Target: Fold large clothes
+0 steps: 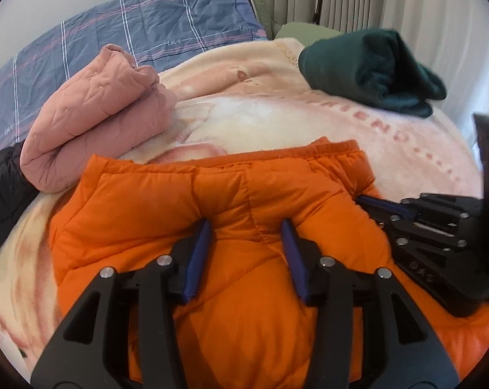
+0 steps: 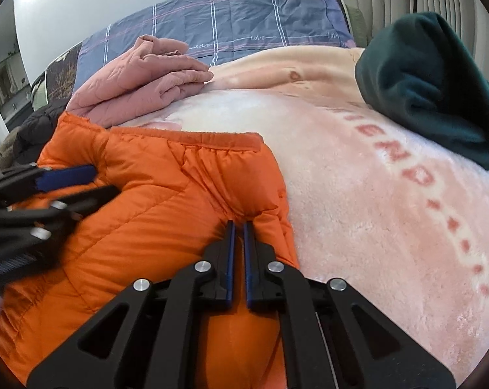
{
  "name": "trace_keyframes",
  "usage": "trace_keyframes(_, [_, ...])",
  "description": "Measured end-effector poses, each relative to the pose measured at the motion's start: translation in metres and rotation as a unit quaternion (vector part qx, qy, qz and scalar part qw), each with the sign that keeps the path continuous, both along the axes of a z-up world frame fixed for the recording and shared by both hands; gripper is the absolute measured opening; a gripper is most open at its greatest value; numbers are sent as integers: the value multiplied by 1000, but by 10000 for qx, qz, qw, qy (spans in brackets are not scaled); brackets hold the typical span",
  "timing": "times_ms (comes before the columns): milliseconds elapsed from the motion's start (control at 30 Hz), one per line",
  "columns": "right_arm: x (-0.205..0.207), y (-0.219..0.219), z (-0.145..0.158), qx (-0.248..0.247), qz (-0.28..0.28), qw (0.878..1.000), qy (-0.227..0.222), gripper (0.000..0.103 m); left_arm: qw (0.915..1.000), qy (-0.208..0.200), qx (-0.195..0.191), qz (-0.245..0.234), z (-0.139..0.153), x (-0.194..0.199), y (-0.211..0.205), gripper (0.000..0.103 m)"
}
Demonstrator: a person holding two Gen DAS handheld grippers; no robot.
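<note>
Orange jacket (image 1: 186,201) on pink blanket (image 2: 358,194)

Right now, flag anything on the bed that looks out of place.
Nothing stands out. The orange puffer jacket lies on the pink blanket; the pink quilted garment and dark green garment sit folded.

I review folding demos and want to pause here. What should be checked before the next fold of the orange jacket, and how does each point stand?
1. Right hand-held gripper has fabric: ok, jaws nearly shut on a fold at the orange puffer jacket's edge.
2. Left hand-held gripper has fabric: not ok, jaws open, only pressed onto the jacket.
3. Jacket lies on the blanket: ok.
4. Folded pink quilted garment out of the way: cannot tell, it lies close beside the jacket's corner.
5. Dark green garment out of the way: ok, well apart.
</note>
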State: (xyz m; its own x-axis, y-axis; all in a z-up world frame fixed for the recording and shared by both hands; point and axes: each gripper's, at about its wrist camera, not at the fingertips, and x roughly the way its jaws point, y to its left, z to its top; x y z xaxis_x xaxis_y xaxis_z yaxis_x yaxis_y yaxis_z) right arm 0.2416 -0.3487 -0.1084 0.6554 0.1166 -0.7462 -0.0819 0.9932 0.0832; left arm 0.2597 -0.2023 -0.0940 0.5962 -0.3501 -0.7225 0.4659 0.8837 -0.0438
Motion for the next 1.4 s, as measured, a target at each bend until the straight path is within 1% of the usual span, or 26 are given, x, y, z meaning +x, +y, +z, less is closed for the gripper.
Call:
trace_keyframes(33, [-1,0,0,-33,7,10000,-21,3,10000,-34,-61,49,6,-5,8,47])
trace_keyframes(100, [0,-1,-1,20,5,10000,-21,3,9994,-199,-220,157,22,-25,30,54])
trace_keyframes(133, [0,-2,-1,60,7,10000,-18,3,9987,-341,-348,122,32,-44,45,61])
trace_keyframes(200, [1,-3,-1,92,7,10000,-32,3,9970,-524,-562,-41,46,-87,72,63])
trace_keyframes(267, [0,-2,0,71,15,10000,-52,4,9959,-573,-669,-200,48,-124,91,67])
trace_keyframes(300, [-1,-2,0,59,17,10000,-57,4,9955,-616,-666,-259,47,-143,97,68])
trace_keyframes(367, [-2,-1,1,42,21,10000,-68,4,9948,-710,-530,-508,38,-188,103,72])
trace_keyframes(400, [-2,-1,2,39,21,10000,-72,4,9948,-727,-471,-543,36,-197,103,73])
trace_keyframes(433, [-2,-1,2,37,19,10000,-76,5,9952,-726,-360,-552,29,-210,100,73])
trace_keyframes(500, [-3,-1,2,39,20,10000,-82,5,9964,-651,-175,-507,13,-224,93,73])
trace_keyframes(600, [-3,-1,2,24,13,10000,-82,5,9976,-449,-94,-517,-3,-226,87,73])
trace_keyframes(733, [-3,-2,2,53,12,10000,-76,5,9976,-527,-7,-446,-4,-225,84,73])
trace_keyframes(800, [-4,-2,3,53,11,10000,-78,5,9974,-542,-6,-484,-5,-231,85,73])
trace_keyframes(900, [-4,-2,3,65,10,9999,-77,5,9970,-550,127,-529,-9,-236,84,75])
trace_keyframes(967, [-4,-2,3,76,11,9999,-76,5,9976,-522,248,-379,-13,-232,82,75])
trace_keyframes(1000, [-4,-2,2,81,11,9999,-77,5,9982,-493,293,-195,-15,-226,80,75])
trace_keyframes(1033, [-4,-2,2,87,10,9999,-75,5,9985,-483,256,-93,-15,-222,80,75])
trace_keyframes(1100, [-3,-2,2,93,-1,9999,-73,5,9988,-475,12,120,-11,-213,81,76])
trace_keyframes(1167, [-2,-3,1,108,-11,9999,-53,5,9982,-555,-6,229,-8,-210,80,76])
trace_keyframes(1200, [-2,-3,1,107,-11,9999,-51,5,9975,-644,69,286,-7,-210,78,76])
trace_keyframes(1267, [-2,-3,1,99,-11,9999,-62,5,9967,-734,149,319,-6,-215,79,75])
trace_keyframes(1300, [-2,-3,1,97,-11,9999,-71,5,9966,-758,126,308,-4,-219,81,75])
trace_keyframes(1400, [-1,-3,0,143,-7,9999,-62,5,9963,-803,-88,283,5,-223,87,75])
